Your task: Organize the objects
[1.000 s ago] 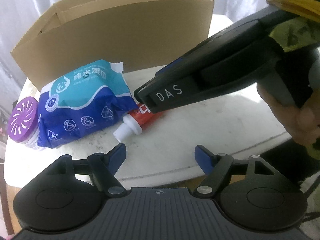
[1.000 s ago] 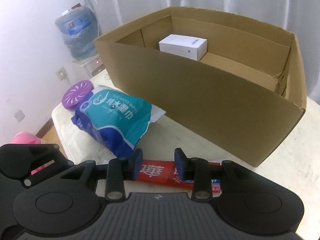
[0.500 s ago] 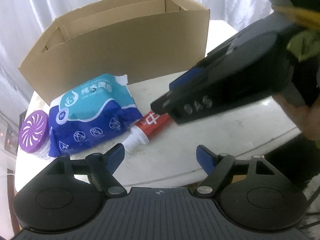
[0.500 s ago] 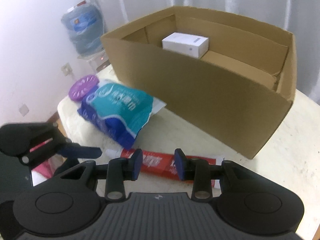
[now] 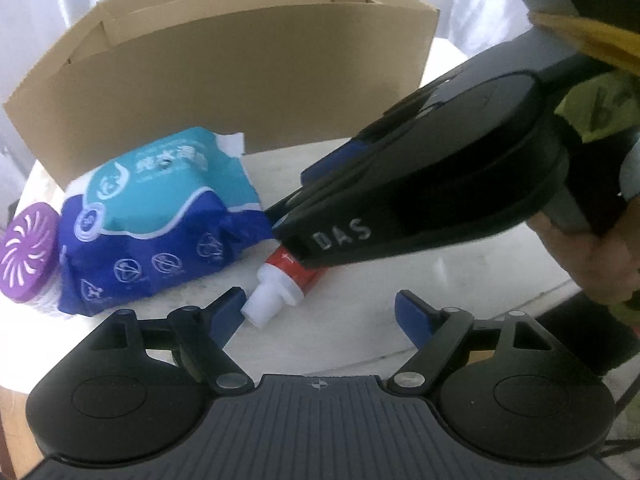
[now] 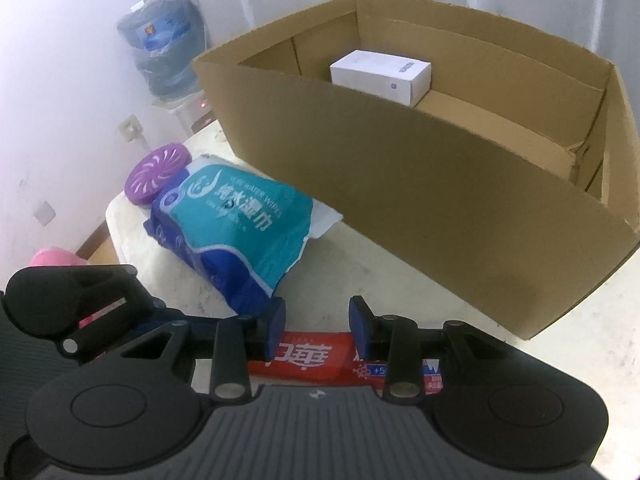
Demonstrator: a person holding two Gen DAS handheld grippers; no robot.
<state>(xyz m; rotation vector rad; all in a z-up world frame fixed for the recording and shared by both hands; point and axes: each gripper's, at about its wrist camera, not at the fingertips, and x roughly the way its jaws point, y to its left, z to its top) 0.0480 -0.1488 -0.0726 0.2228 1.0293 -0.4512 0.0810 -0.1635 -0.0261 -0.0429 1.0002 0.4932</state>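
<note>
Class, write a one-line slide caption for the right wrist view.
Right gripper straddles a red toothpaste tube on the table, wet wipes pack left, open cardboard box behind.

matt cardboard box [image 6: 440, 184], glossy plastic wipes pack [image 6: 240, 232]

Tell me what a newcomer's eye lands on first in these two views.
The big open cardboard box fills the back of the table, with a white carton inside it at the far wall. In front of it lies a blue and teal wet-wipes pack, a purple round air freshener at its left. The right hand-held gripper straddles a red toothpaste tube, while the left hand-held gripper is open, holding nothing.
</note>
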